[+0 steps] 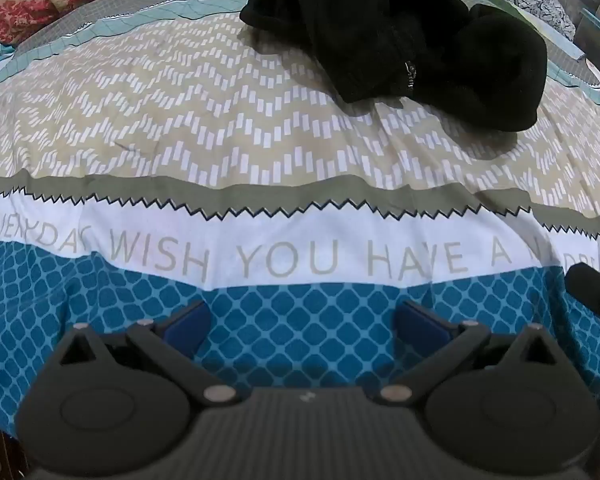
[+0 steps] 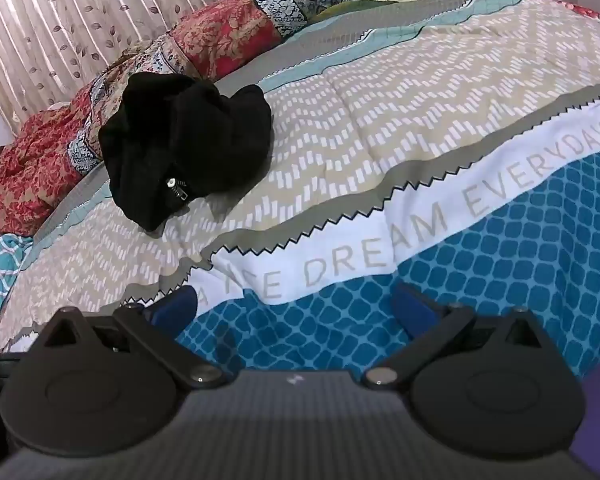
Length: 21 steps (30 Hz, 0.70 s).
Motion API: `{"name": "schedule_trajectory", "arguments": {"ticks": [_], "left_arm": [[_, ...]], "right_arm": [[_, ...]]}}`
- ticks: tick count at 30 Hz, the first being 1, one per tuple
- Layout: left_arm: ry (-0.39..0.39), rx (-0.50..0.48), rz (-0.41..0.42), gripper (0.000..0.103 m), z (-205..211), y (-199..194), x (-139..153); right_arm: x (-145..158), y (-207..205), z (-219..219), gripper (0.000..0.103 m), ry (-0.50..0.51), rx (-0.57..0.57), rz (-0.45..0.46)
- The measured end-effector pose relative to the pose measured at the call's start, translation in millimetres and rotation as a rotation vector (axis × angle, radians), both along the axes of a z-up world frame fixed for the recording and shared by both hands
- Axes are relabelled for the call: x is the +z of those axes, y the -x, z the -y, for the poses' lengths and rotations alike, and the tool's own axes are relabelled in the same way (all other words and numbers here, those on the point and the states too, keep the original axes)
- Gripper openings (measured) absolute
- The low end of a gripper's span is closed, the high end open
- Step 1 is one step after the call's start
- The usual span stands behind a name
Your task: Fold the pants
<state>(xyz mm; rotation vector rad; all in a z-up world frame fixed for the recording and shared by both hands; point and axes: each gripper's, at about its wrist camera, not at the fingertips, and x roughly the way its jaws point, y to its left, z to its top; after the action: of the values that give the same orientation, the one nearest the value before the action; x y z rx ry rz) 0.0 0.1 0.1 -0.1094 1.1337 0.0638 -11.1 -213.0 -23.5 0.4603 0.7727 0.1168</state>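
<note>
The black pants [image 1: 404,40] lie crumpled in a heap on the bed, with a metal zipper showing. They sit at the far upper right in the left wrist view and at the upper left in the right wrist view [image 2: 188,140]. My left gripper [image 1: 304,324] is open and empty, low over the blue patterned band of the bedspread, well short of the pants. My right gripper [image 2: 296,308] is open and empty, also over the blue band, with the pants far ahead to its left. A part of the right gripper [image 1: 596,292] shows at the right edge of the left wrist view.
The bedspread [image 1: 220,120] has beige, white lettered and blue bands. Red and blue patterned pillows or quilts [image 2: 228,36] lie along the far side of the bed. A leaf-print curtain [image 2: 60,12] hangs behind them.
</note>
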Motion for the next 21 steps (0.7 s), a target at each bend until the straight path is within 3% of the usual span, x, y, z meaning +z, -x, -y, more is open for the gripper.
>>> {"name": "schedule_trajectory", "arguments": {"ticks": [1,8,12,13,15,17,21], "left_arm": [[0.0,-0.001,0.001,0.103,0.0,0.0,0.0],[0.002,0.002,0.033,0.103,-3.1,1.6,-0.1],[0.017,-0.017,0.045,0.103,-4.5,2.3,1.9],[0.034,-0.018,0.049,0.103,-8.7,2.1,4.6],[0.042,-0.005,0.084,0.103,-19.5,3.3,12.2],[-0.009,0.032,0.134,0.103,-25.8,11.8,26.3],[-0.045,0.105,0.192,0.1,-57.1,9.3,43.2]], "right_arm": [[1.1,0.4,-0.9,0.103,0.043,-0.001,0.017],[0.8,1.1,-1.0,0.103,0.01,-0.014,0.018],[6.5,-0.8,-5.3,0.103,0.067,0.04,0.002],[10.1,-0.1,-8.7,0.101,0.092,0.042,0.007],[18.1,4.6,-12.8,0.087,0.133,0.072,0.063],[31.0,3.9,-22.0,0.076,0.172,0.135,0.131],[54.0,-27.1,-44.3,0.075,0.193,0.248,0.238]]}}
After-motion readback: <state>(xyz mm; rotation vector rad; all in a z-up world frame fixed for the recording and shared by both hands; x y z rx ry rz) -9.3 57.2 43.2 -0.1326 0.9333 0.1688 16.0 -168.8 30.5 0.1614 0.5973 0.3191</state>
